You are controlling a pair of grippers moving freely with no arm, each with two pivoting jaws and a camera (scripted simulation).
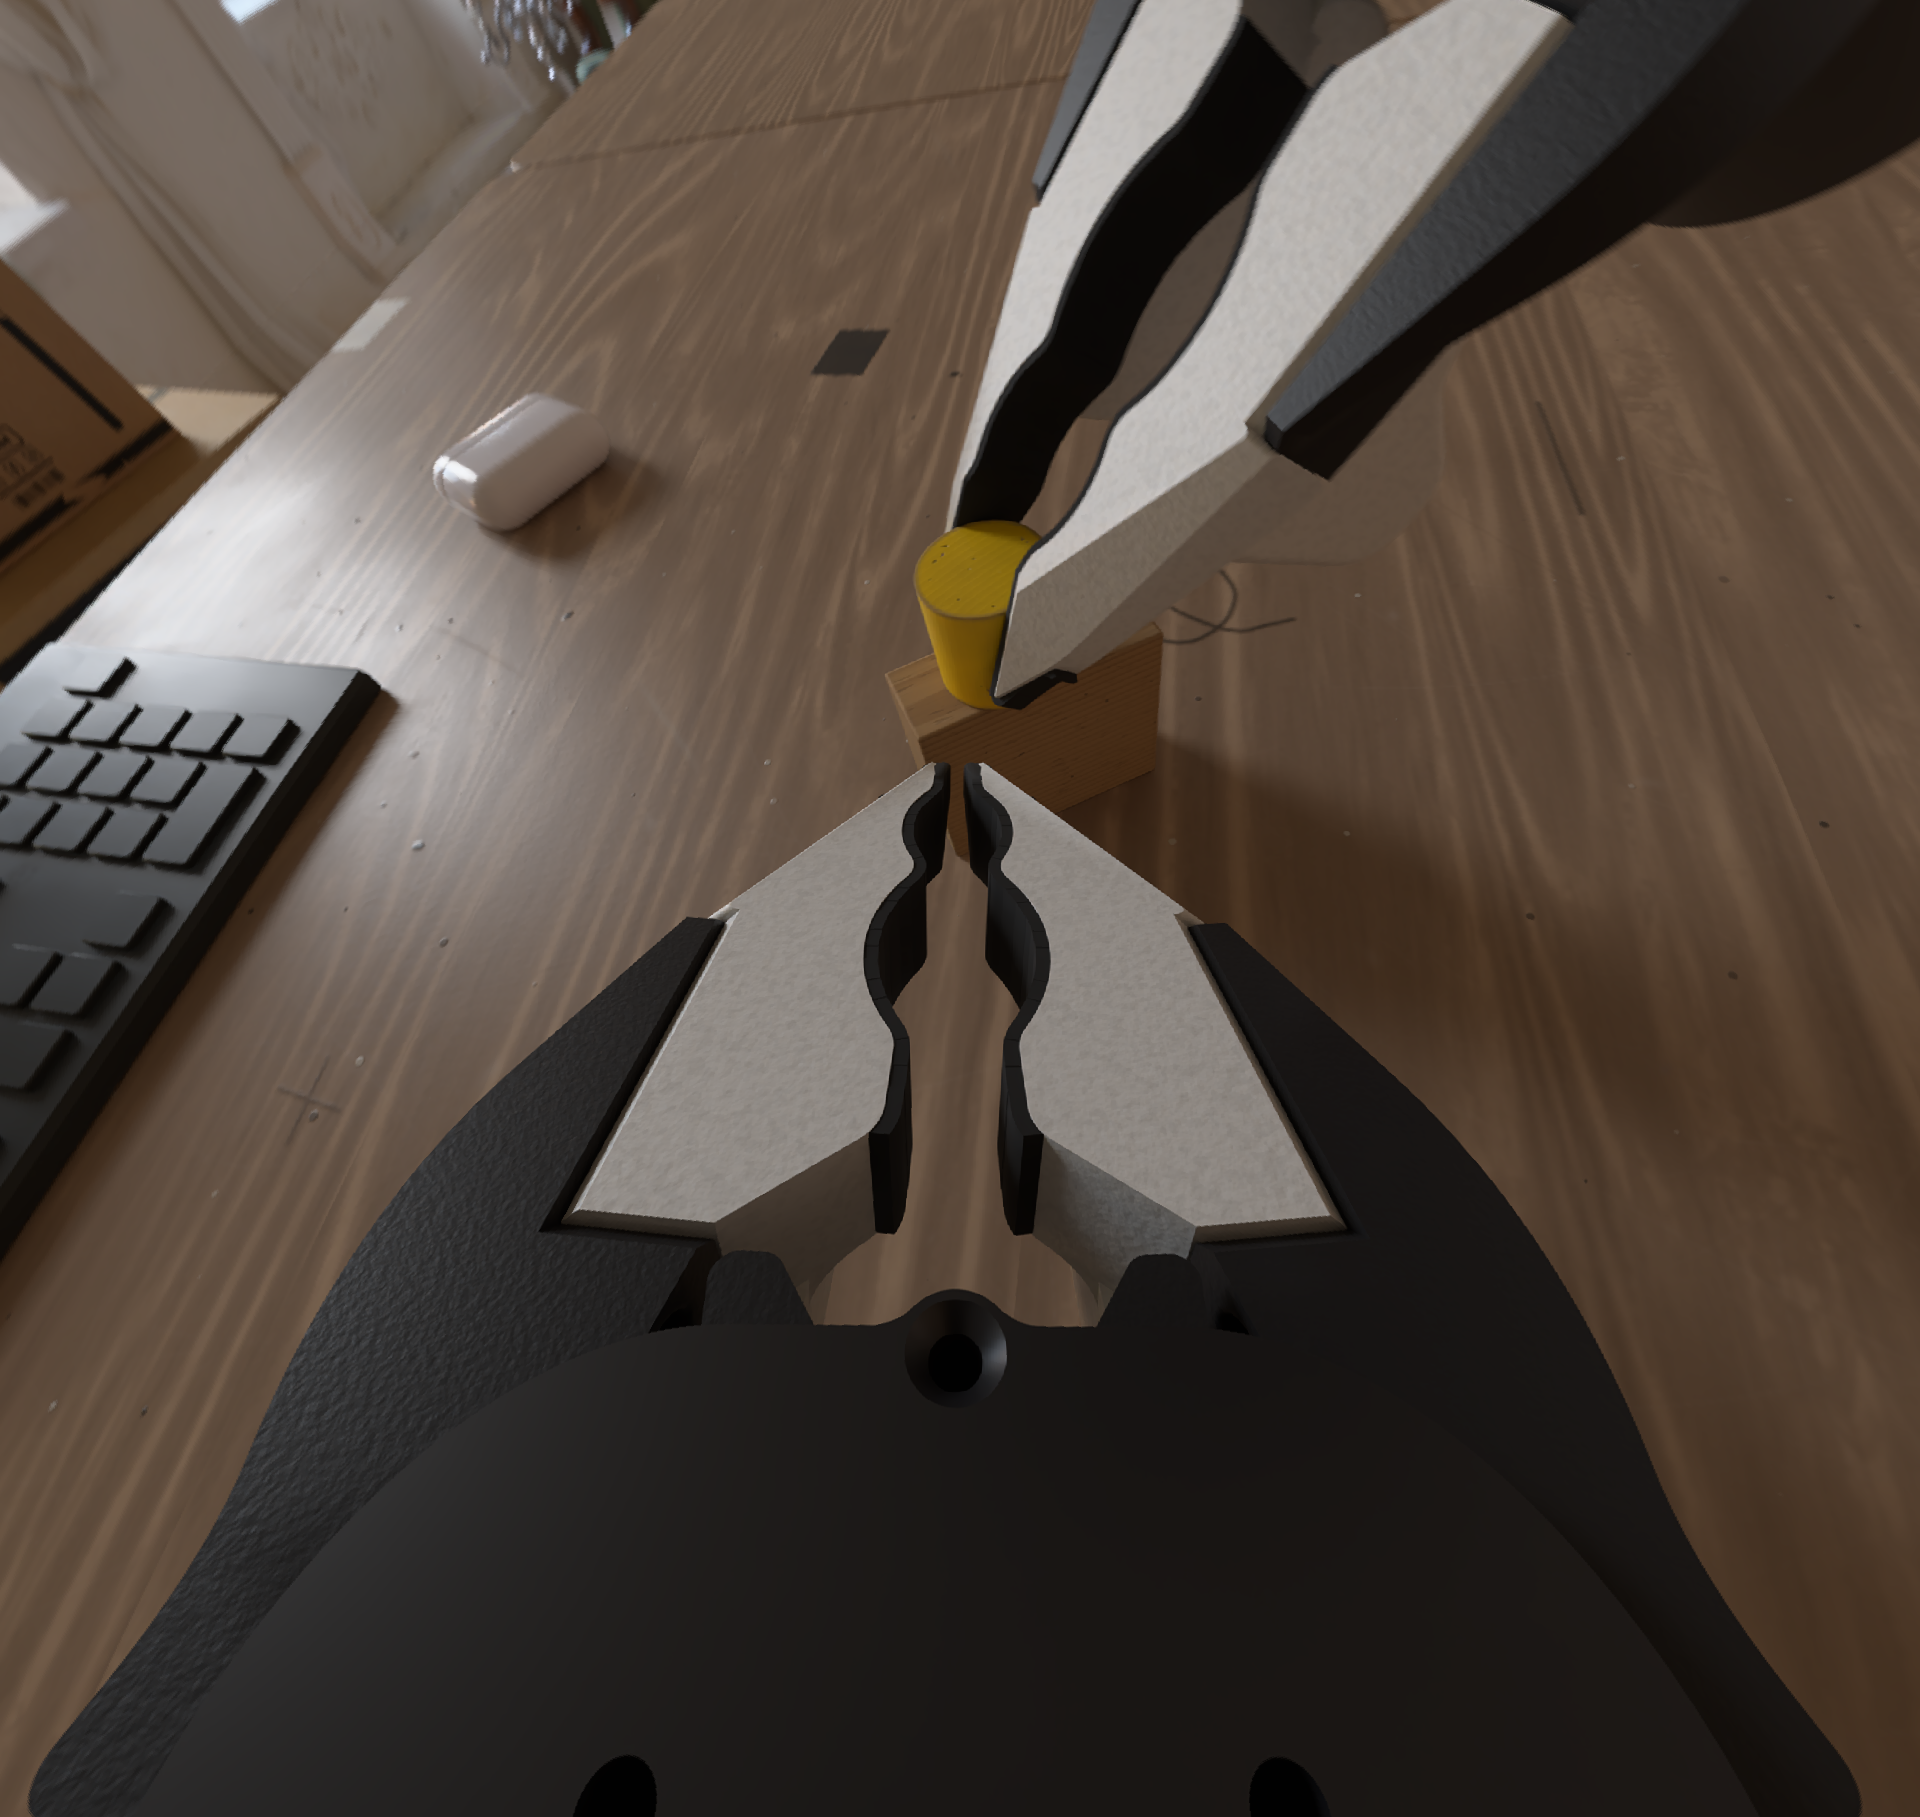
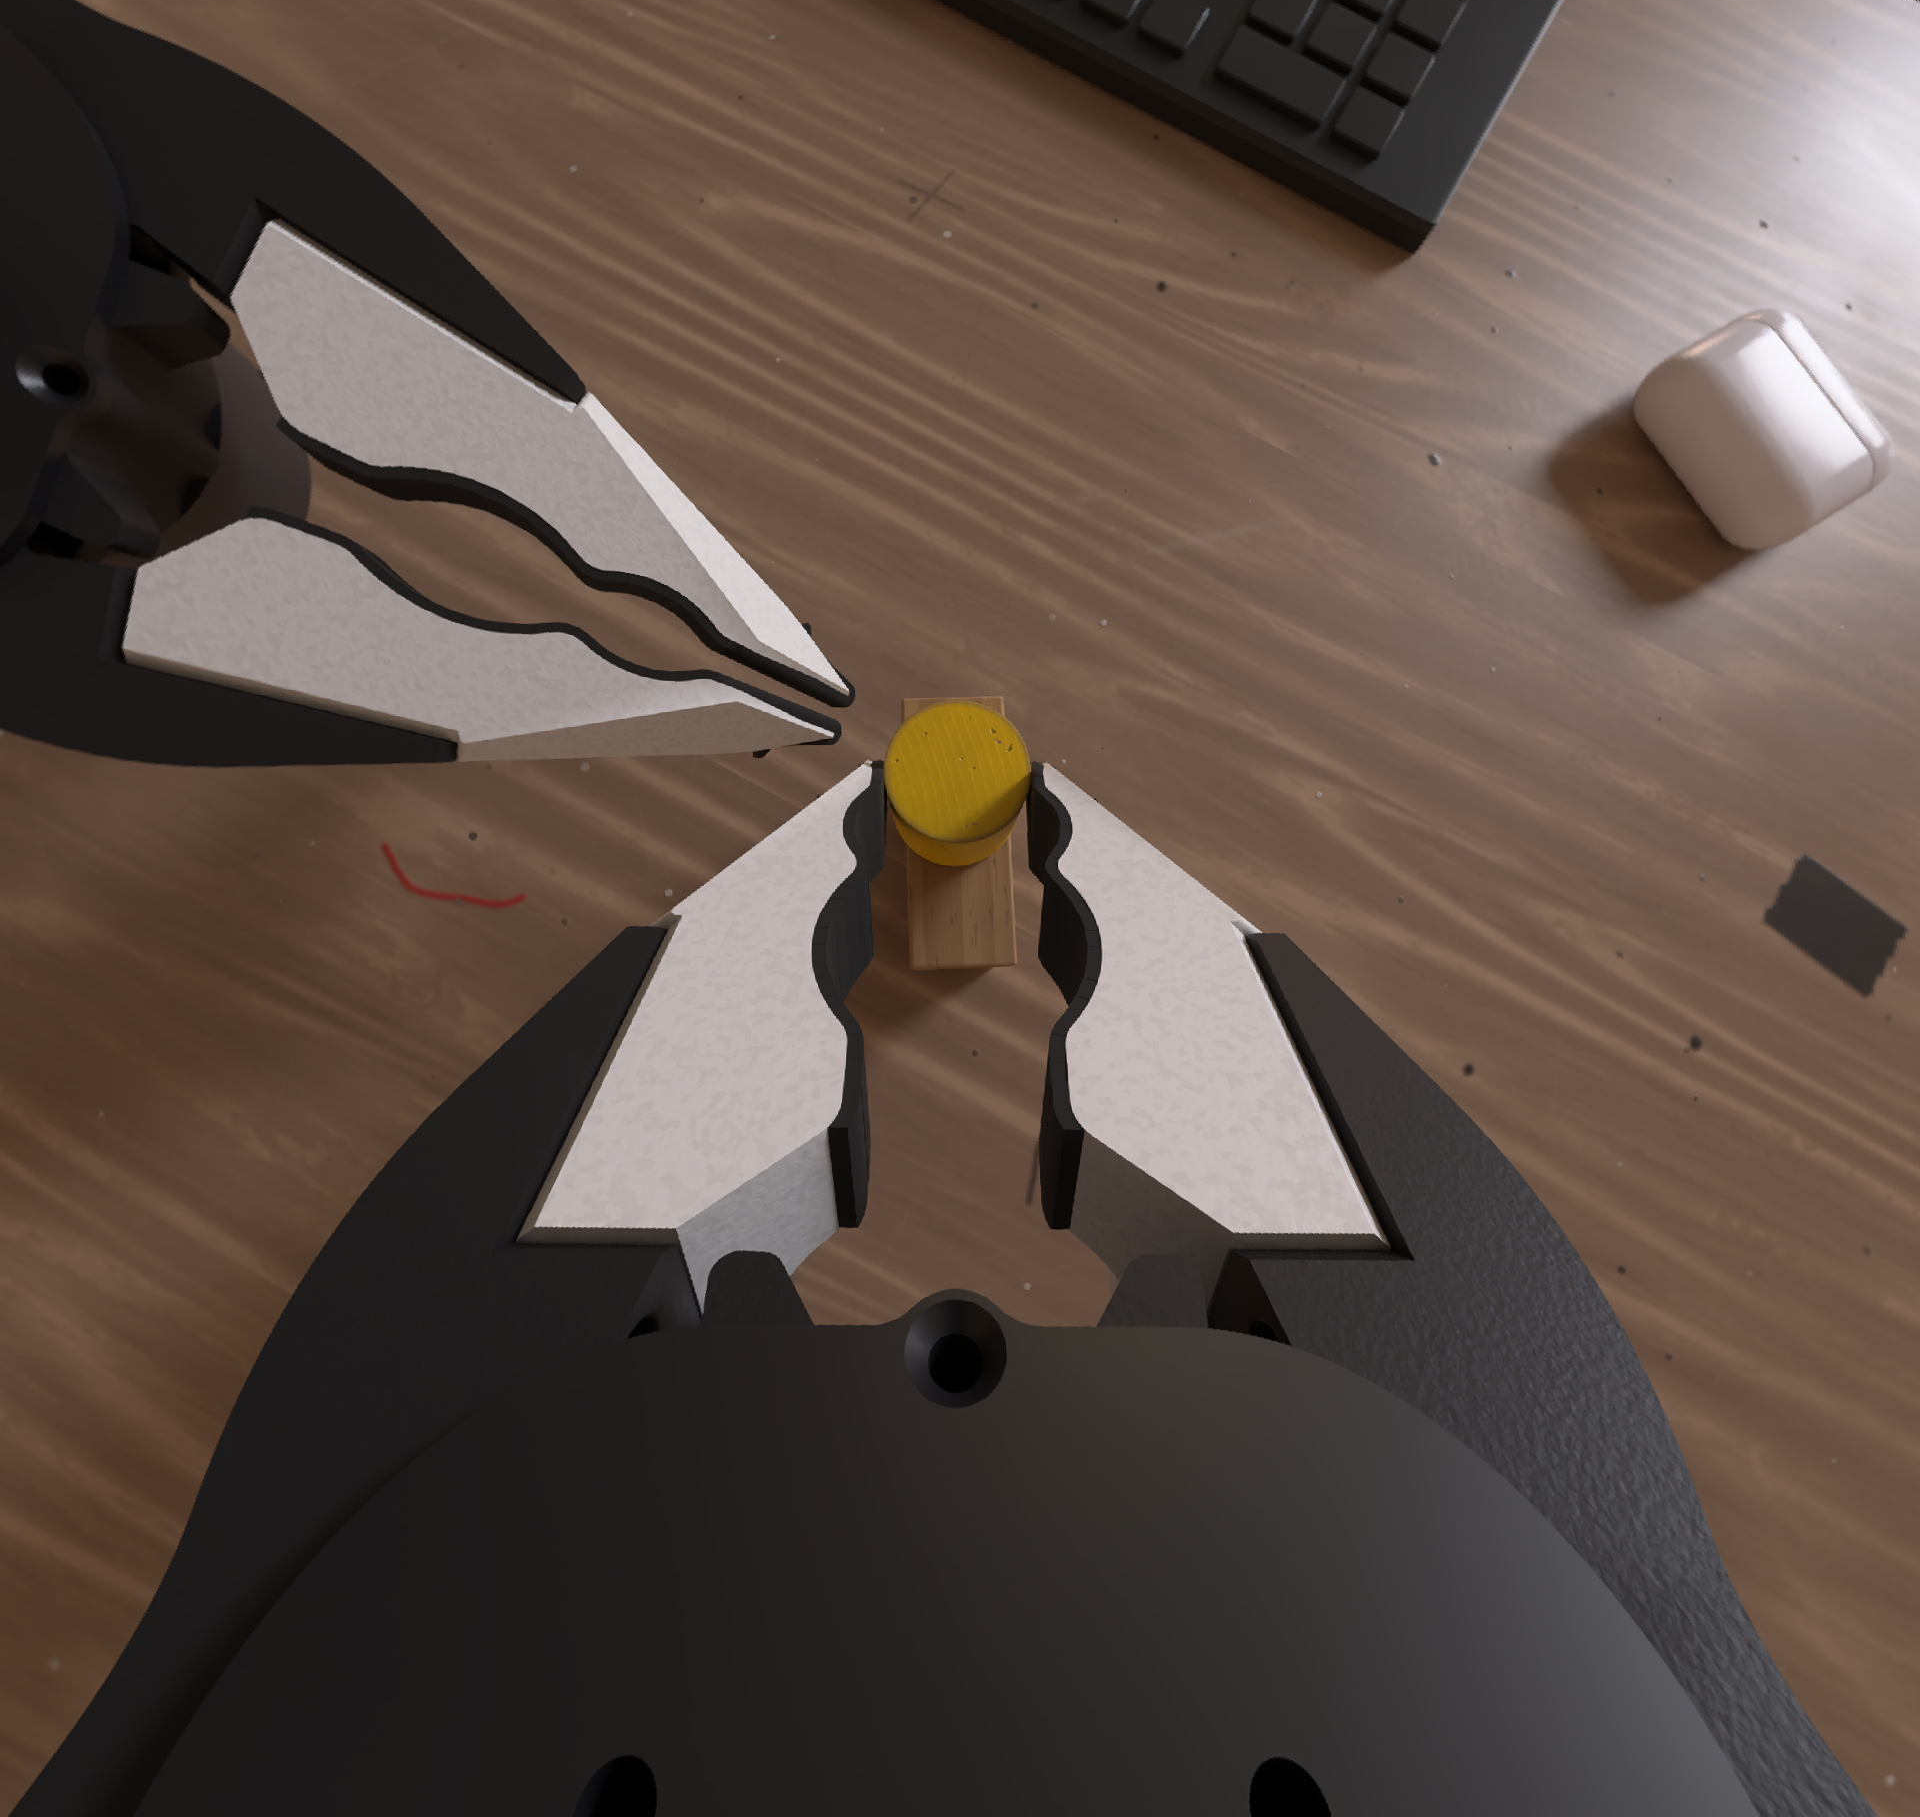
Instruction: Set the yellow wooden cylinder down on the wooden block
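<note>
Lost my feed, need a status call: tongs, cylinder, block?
Right tongs shut on yellow cylinder, upright over wooden block. Left tongs shut, empty, beside block. Nothing blocking.

The right gripper points steeply downward, its two white fingers spread a moderate way and closed against something held at their tips. The left gripper is tilted lower and more level, its fingers drawn nearly together with nothing between them, tips just beside the right gripper's tips, the two meeting at an angle
</note>
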